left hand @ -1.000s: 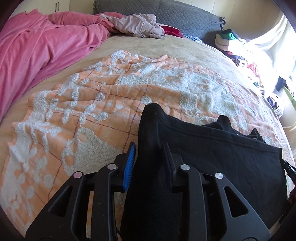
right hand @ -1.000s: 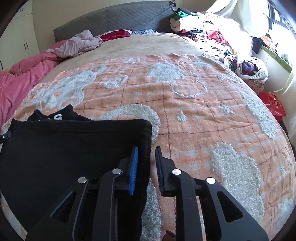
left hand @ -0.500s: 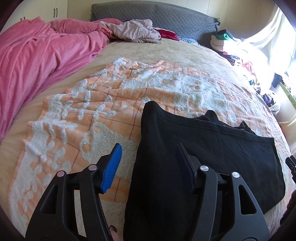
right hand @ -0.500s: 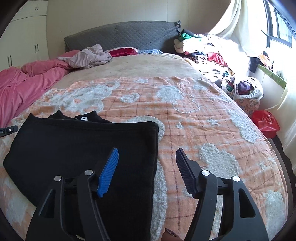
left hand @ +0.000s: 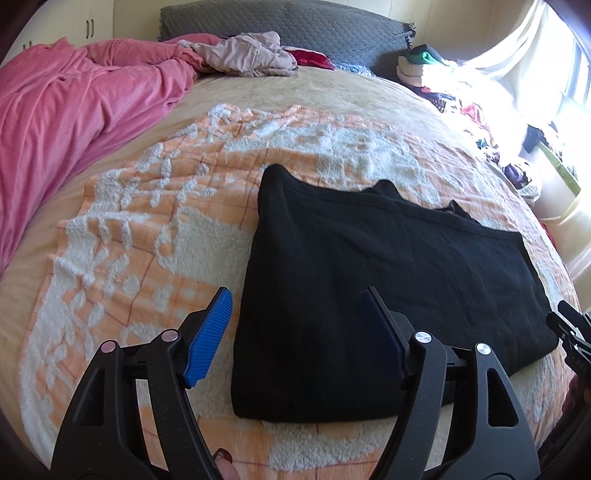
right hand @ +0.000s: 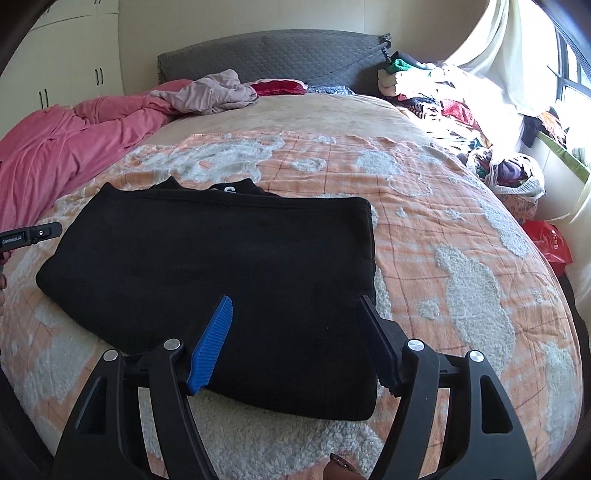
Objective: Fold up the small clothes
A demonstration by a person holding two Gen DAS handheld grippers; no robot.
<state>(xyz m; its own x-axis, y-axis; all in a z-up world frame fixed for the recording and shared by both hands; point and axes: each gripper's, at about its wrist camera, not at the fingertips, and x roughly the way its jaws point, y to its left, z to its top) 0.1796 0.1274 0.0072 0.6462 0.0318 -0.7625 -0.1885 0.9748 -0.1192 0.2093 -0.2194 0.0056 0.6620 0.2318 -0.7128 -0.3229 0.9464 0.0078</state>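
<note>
black garment (left hand: pixel 388 280) lies folded flat on orange blanket (left hand: pixel 147 240); left gripper (left hand: pixel 299 314) & right gripper (right hand: pixel 295 325) opening wide, hold nothing, prob just let go.

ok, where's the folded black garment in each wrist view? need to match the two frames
Left wrist: the folded black garment fills centre to right, on the orange-and-white blanket.
Right wrist: the same garment sits centre-left.
Shared landmark: the grey quilted headboard along the top of both views.
</note>
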